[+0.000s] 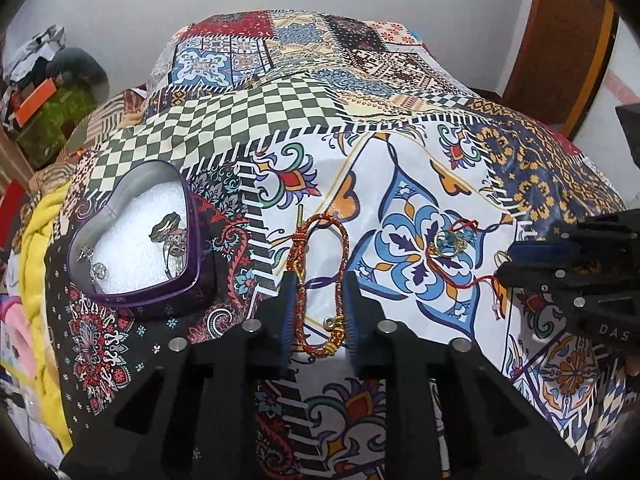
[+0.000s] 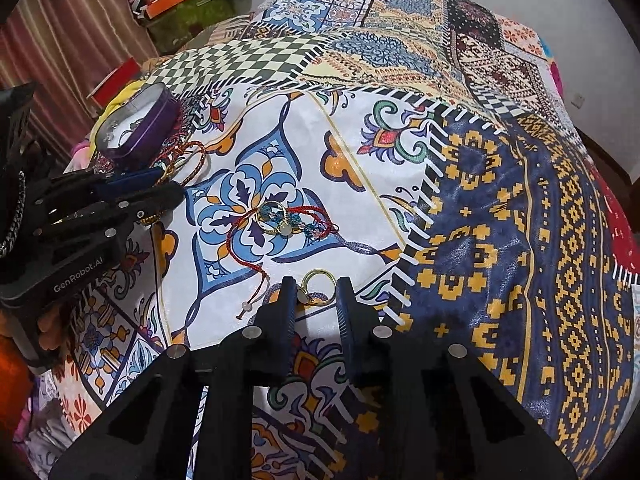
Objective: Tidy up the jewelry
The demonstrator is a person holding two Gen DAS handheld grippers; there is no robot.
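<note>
Blue-padded fingers frame the action: the left gripper (image 1: 318, 312) hangs low over the patchwork cloth (image 1: 400, 184) with its jaws spread wide, nothing clamped. Right between them lies the red-and-gold braided bracelet (image 1: 320, 264), a long narrow loop running straight away from the gripper, its gold clasp end nearest the palm and its far end, with a short gold tube, pointing up the cloth. One strand sits just beside the left pad; whether it touches, I can't tell. So the loop's long axis lines up with the fingers, and my read is that a close here would pinch the strands together across their width.

Over to the right gripper (image 2: 316, 304): also open, somewhat narrower, and bracketing a gold ring (image 2: 316, 286) with a pale stone, lying at the fingertips, not yet gripped.

Beyond both, in the middle of the cloth, a thin red cord bracelet (image 2: 280, 220) with blue-green beads sprawls with another gold ring lying on it, nearer the right gripper than the left.

Now the container: a purple heart-shaped tin (image 1: 136, 300) sits just left of the braided bracelet, lid off, lined with white foam. Several silvery pieces already rest inside, what look like rings and earrings, too small to name surely. The left gripper is clearly the nearer one to it, so the bracelet has a short trip leftward.
</note>
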